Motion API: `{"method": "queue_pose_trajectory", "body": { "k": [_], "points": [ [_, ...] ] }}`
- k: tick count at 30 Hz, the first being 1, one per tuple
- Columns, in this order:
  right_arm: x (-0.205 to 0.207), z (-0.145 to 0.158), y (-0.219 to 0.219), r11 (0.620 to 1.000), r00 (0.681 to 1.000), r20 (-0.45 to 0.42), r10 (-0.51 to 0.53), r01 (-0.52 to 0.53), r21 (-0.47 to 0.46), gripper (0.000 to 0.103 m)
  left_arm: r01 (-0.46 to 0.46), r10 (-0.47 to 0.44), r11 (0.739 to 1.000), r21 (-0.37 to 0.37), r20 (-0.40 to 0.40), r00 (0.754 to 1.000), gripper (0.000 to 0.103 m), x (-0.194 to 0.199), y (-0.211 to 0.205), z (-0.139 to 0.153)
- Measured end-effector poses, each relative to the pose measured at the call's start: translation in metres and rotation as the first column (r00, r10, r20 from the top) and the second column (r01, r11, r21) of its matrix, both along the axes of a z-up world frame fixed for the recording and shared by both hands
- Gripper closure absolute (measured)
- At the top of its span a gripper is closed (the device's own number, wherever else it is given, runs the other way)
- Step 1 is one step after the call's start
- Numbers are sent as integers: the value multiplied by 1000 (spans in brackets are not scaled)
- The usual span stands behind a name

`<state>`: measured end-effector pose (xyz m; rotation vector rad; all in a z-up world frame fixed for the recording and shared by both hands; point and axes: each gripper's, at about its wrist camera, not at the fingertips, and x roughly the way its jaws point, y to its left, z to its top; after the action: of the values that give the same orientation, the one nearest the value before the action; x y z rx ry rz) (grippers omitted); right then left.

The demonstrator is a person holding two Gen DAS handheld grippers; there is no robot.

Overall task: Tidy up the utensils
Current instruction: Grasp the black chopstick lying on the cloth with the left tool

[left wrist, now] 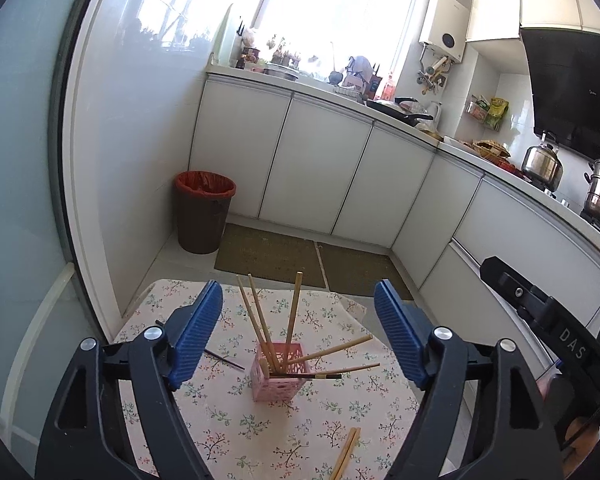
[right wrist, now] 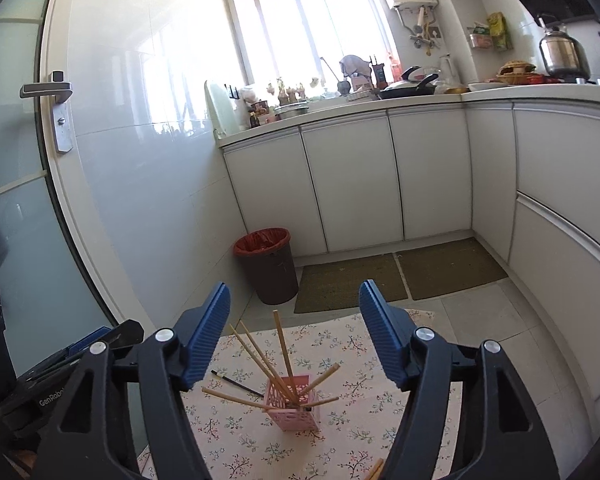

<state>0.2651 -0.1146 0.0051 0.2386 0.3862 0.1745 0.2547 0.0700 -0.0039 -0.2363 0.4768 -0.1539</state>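
Chopsticks [left wrist: 346, 458] lie loose near table edge, long axis pointing away. Left gripper [left wrist: 298, 336] and right gripper [right wrist: 294, 334] spread, empty. Pink holder [left wrist: 280, 376] mid-table, sticks fanning upward-right; dark chopstick [left wrist: 224, 360] flat behind.

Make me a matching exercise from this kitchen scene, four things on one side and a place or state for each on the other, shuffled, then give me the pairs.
Things:
1. pink holder
2. black chopstick
3. bin
4. kettle

Places or states:
A. on the floor by the cabinets
B. lying flat on the cloth, left of the holder
C. on the stove
D. upright on the cloth, chopsticks standing in it

Pairs: 1-D, 2-B, 3-A, 4-C
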Motion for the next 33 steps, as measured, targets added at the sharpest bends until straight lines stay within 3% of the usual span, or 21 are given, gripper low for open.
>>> {"method": "queue_pose_trajectory", "body": {
  "k": [3, 6, 14, 17, 19, 21, 25, 27, 28, 31, 33],
  "points": [
    [-10, -6, -11, 999, 999, -12, -34, 34, 16, 14, 7, -7, 1000, 15, -6, 1000, 20, -5, -7, -3],
    [-17, -14, -22, 998, 998, -35, -49, 50, 38, 7, 4, -4, 1000, 23, -7, 1000, 13, -10, -12, -7],
    [-44, -49, -56, 991, 991, -122, -54, 68, 115, 7, -27, 28, 1000, 14, -50, 998, 7, -11, 0, -19],
    [-53, -78, -81, 977, 978, -196, -69, 106, 186, 7, -116, 114, 993, -2, -175, 978, 7, 17, 26, -38],
    [-56, -100, -98, 961, 967, -241, -89, 147, 234, 7, -184, 163, 982, -39, -305, 938, 7, 49, 51, -58],
    [-54, -122, -112, 947, 951, -286, -117, 193, 256, 7, -235, 209, 972, -6, -436, 875, 8, 85, 69, -84],
    [-32, -155, -128, 929, 905, -418, -82, 222, 297, 7, -383, 236, 920, -82, -665, 709, 9, 151, 120, -155],
    [-25, -168, -133, 918, 888, -453, -71, 236, 318, 7, -439, 219, 893, -99, -757, 615, 16, 180, 135, -196],
    [-20, -173, -135, 914, 880, -471, -62, 239, 327, 7, -452, 212, 887, -95, -785, 582, 24, 190, 139, -213],
    [-11, -187, -141, 914, 857, -513, -43, 241, 326, 7, -462, 211, 885, -61, -832, 514, 45, 225, 140, -255],
    [-4, -195, -143, 914, 843, -537, -44, 251, 318, 7, -493, 254, 869, -22, -838, 484, 48, 244, 142, -272]
  ]
}}
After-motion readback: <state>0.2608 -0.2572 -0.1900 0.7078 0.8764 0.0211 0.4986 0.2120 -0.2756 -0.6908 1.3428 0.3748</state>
